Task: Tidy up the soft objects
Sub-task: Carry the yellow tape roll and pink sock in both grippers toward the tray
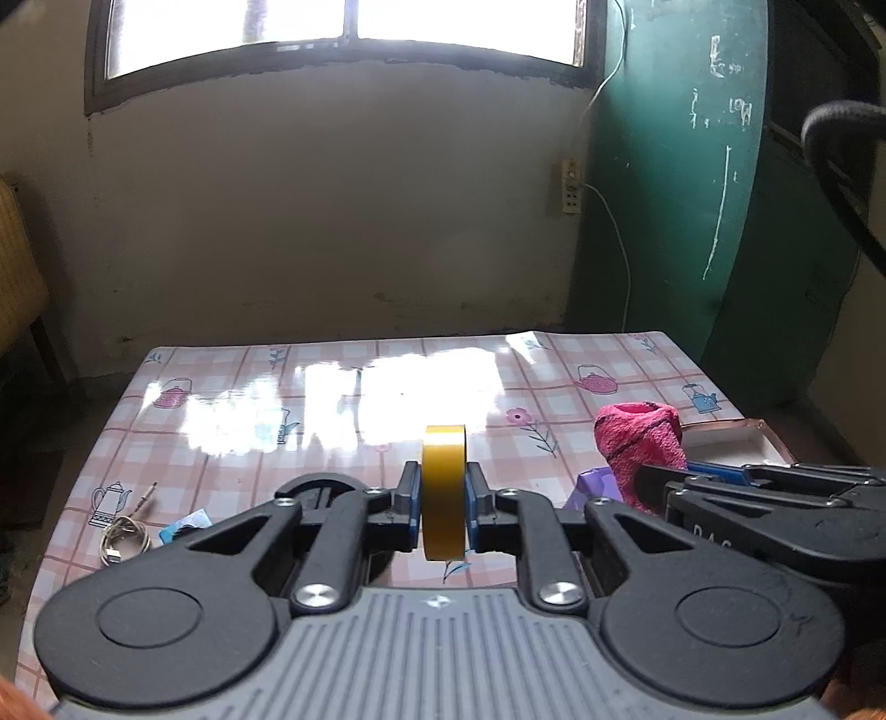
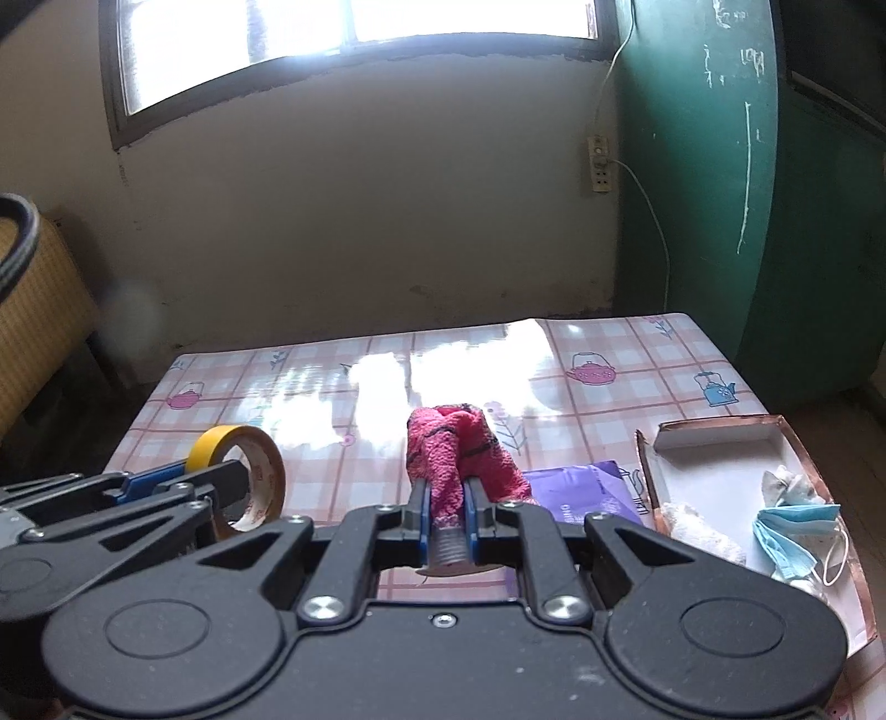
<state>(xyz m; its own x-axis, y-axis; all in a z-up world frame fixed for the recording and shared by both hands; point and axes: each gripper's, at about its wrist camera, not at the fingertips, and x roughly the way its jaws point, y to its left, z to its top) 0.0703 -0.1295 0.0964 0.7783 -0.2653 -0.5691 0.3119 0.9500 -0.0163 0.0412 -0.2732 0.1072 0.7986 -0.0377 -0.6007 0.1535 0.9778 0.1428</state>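
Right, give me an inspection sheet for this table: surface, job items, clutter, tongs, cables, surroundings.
Surface: glossy checked tablecloth, window glare.
Job items: pink sock in the right tongs; shallow box at right holding a face mask and white cloth.
Clutter: yellow tape roll, purple packet.
Tongs: left tongs shut on the tape; right tongs shut on the sock.
Cables: coiled cable on the table; wall cord.
Surroundings: window, green door, wall socket.

Black claw linkages, blue pads, silver screws, ribbed grey housing.
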